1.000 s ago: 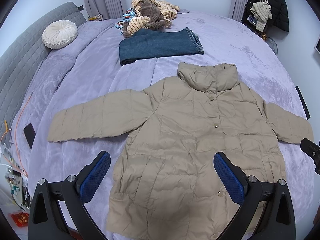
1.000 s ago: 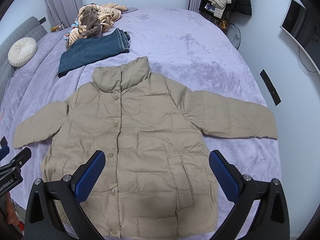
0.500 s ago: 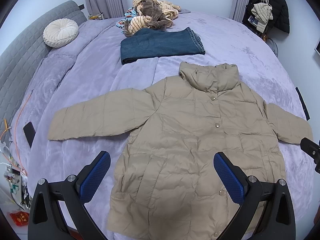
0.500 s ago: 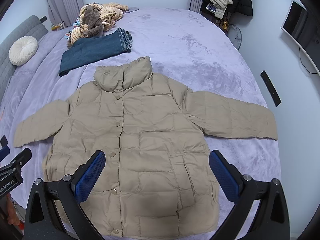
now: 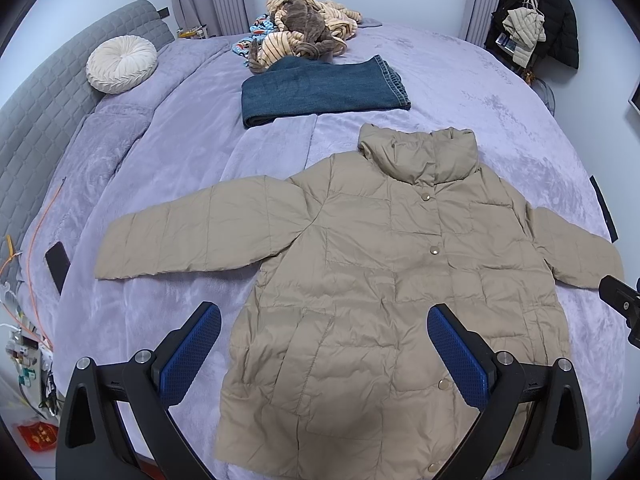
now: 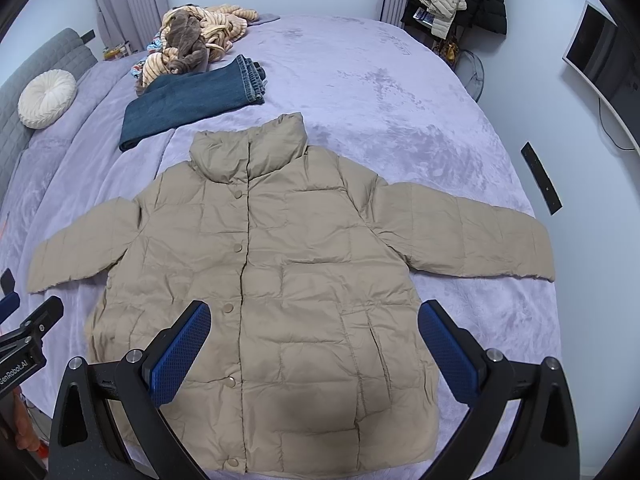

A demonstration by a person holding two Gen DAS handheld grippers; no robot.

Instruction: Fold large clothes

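Jacket (image 5: 392, 280) flat on bed (image 5: 168, 152), below both tools

I see the jacket (image 5: 372, 280) spread flat on the bed (image 5: 180, 152), sleeves out to both sides. Behind its collar lie folded jeans (image 5: 320, 88), and behind those a clothes heap (image 5: 304, 36). A cushion (image 5: 120, 64) sits far left.
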